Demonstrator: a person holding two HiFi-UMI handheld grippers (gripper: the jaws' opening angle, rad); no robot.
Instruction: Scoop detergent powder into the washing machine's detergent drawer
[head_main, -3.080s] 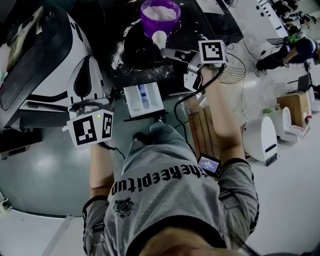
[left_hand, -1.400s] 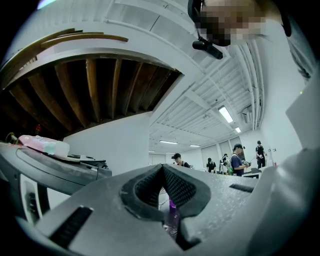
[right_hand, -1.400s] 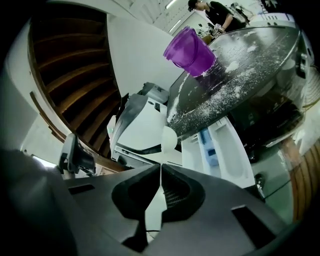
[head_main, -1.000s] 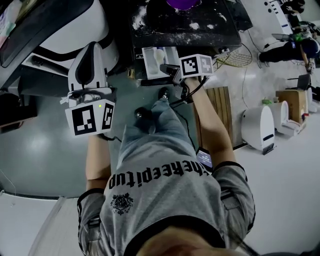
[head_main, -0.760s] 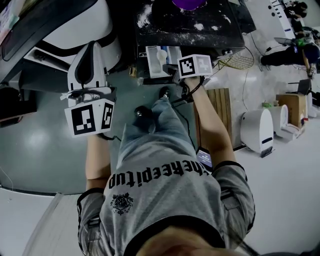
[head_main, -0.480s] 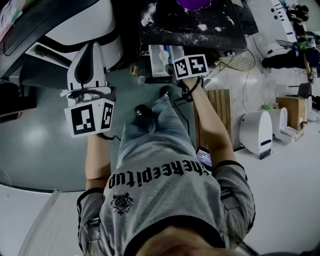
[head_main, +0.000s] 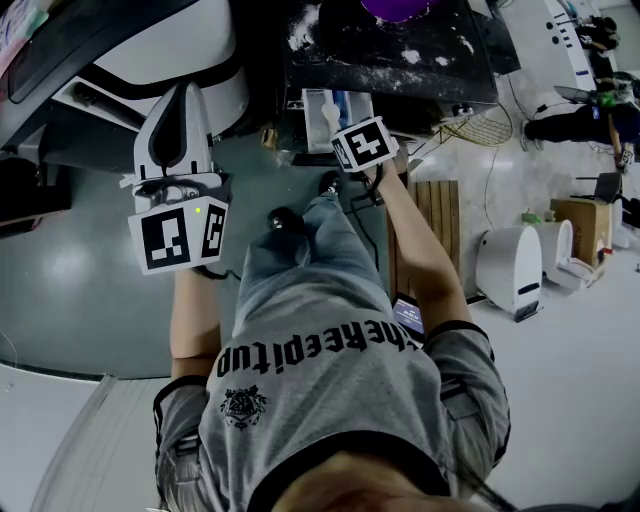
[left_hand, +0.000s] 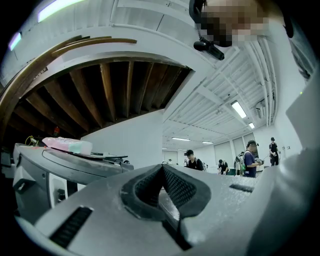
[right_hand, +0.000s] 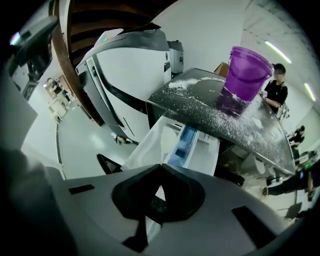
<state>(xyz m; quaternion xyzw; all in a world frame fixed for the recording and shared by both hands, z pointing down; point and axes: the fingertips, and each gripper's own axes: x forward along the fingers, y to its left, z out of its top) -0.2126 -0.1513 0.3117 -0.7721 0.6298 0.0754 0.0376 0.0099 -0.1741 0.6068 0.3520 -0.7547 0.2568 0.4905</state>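
Grey floor (head_main: 70, 290) fills 9 o'clock. At 12, the powder-dusted machine top (head_main: 430, 55) carries a purple bucket (head_main: 398, 8). The left gripper (left_hand: 162, 170) points upward at 10 o'clock, jaws closed on nothing. The right gripper (right_hand: 160, 170), rolled sideways at 12, pinches the white scoop (head_main: 329, 112) over the open detergent drawer (right_hand: 202, 150).

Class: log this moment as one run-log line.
right claw: shut on scoop, over drawer | left claw: shut, empty, aside | tub: on powdery top
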